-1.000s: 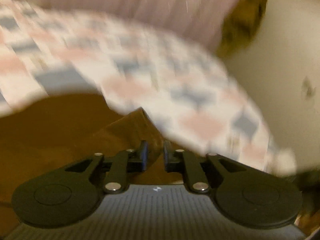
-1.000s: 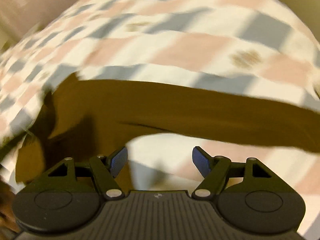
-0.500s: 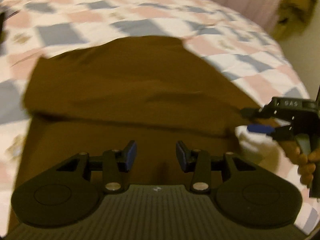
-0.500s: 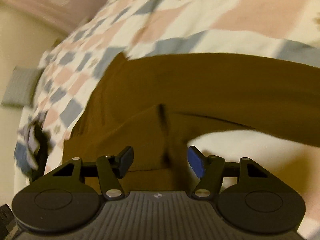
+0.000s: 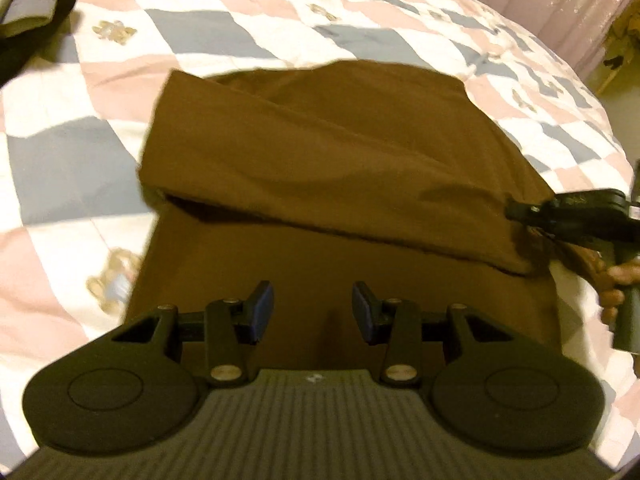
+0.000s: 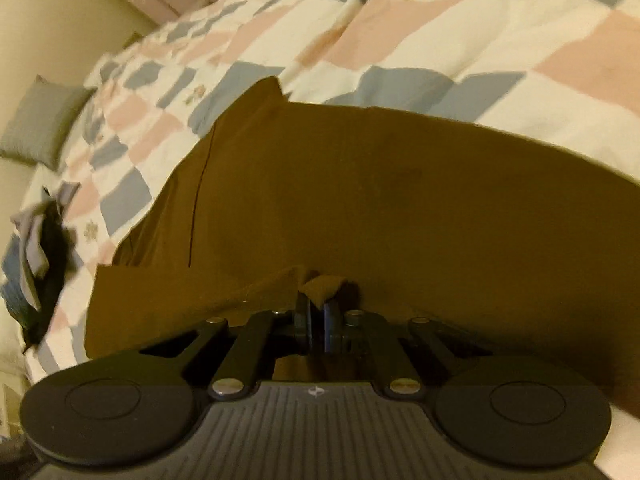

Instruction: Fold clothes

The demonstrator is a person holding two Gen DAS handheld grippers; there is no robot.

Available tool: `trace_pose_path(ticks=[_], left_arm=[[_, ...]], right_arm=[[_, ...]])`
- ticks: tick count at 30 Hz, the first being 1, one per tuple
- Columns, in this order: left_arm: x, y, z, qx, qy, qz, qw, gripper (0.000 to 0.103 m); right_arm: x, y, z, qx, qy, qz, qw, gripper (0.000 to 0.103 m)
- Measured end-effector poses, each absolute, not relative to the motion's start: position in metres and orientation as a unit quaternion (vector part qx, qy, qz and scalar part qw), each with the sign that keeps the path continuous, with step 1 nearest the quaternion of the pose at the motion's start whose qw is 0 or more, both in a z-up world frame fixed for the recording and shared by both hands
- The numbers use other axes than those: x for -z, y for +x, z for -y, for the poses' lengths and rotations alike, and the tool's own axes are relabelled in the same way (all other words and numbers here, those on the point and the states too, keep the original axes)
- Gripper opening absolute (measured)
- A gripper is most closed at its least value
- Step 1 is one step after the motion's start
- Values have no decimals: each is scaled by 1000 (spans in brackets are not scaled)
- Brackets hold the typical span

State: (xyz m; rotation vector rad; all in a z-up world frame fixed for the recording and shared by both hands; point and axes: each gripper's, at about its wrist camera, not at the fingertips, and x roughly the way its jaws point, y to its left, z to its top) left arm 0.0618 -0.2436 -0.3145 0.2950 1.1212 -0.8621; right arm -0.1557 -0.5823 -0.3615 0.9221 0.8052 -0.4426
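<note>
Brown garment (image 5: 344, 184) lies partly folded on the checked quilt (image 5: 248, 28), directly ahead of both grippers. Left gripper (image 5: 312, 312): jaws apart, empty, above cloth. Right gripper (image 6: 318, 312): jaws closed, pinching a garment edge.

The right tool (image 6: 317, 320) is now closing its jaws on a bunched corner of the brown garment (image 6: 360, 208); half a second ago its blue pads were standing apart with nothing between them, and a second ago they were wider still. In the left wrist view that right tool (image 5: 516, 213) is now gripping the folded layer's edge, where before it was hovering just off the cloth. The left tool (image 5: 313, 312) is now standing open above the brown garment (image 5: 320, 160), after being nearly closed a second ago. The blur of the quilt is settling as both views are steadying.
</note>
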Motion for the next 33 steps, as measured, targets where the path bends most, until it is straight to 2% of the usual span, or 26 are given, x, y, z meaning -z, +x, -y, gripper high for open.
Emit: trace_pose_path(ticks=[6,16,20,22,26,30,33], left_arm=[[305,96,233,389,139,-490,768,37],[309,109,238,398,188,-460,771,35],[311,113,250,407,218,-438,772,35],[311,117,255,411,228,-428,772,35],[305,165,267,416,132,-462,772,35],[318,235,288,399,31,-520,755,37],[329,272,312,393,23,-541,743,37]], right_arm=[[304,-181,599,269,393,-354,805,5],[304,-213,617,324,401,-366,775,5],[269,-213,609,303,390,-297,817,5],[263,-214,607,305,381,-298,820,5],[291,-226,614,337,404,-349,776,5],[304,-235,608,347,413,-358,762,5],[306,-238,602,349,409,-373,757,5]])
